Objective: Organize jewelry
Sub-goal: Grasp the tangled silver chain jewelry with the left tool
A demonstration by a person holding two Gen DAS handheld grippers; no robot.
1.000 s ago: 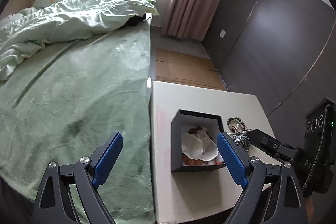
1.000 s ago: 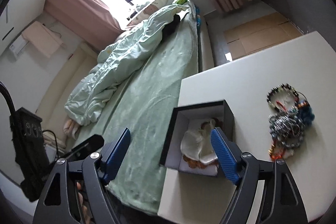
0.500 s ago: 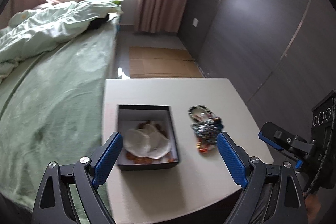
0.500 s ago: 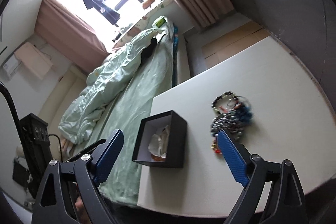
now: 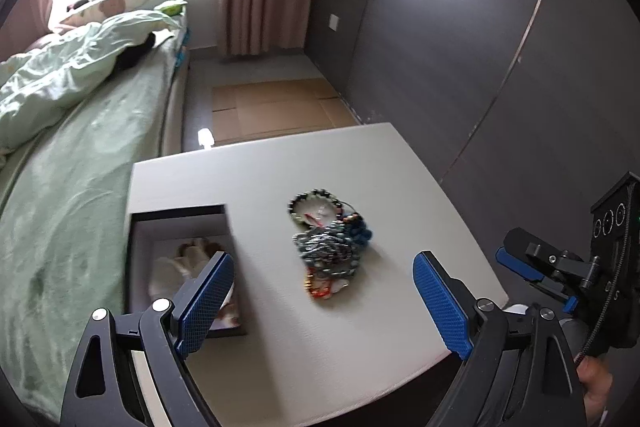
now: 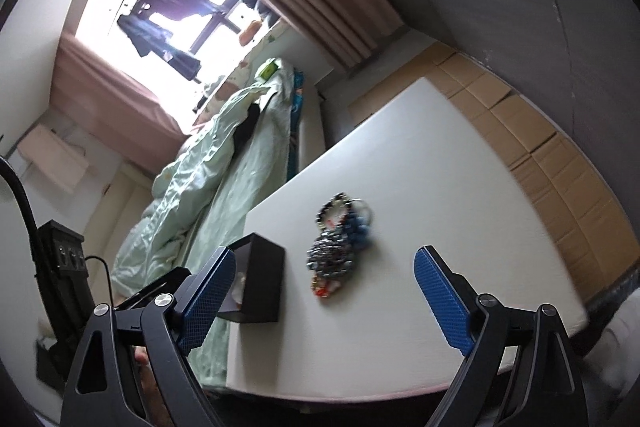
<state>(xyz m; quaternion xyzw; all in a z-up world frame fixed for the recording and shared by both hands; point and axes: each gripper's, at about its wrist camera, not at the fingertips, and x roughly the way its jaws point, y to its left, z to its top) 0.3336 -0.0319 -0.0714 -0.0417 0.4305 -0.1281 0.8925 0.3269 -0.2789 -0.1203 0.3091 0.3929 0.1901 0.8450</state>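
Observation:
A pile of bead bracelets and necklaces [image 5: 330, 247] lies in the middle of the white table [image 5: 360, 163]. It also shows in the right wrist view [image 6: 340, 247]. An open black box [image 5: 180, 267] with white and amber pieces inside stands left of the pile; it shows in the right wrist view too [image 6: 260, 279]. My left gripper [image 5: 324, 303] is open and empty, above the table in front of the pile. My right gripper [image 6: 324, 303] is open and empty, also short of the pile. The right gripper shows at the right edge of the left wrist view [image 5: 560, 267].
A bed with a green sheet and quilt [image 5: 72, 155] runs along the table's left side. Flat cardboard [image 5: 272, 107] covers the floor behind the table. A dark wall [image 5: 460, 47] stands on the right. The table's front edge [image 5: 360, 399] is near.
Both grippers have swung to the right, from facing the black box to facing the jewelry pile. Both stayed open and empty.

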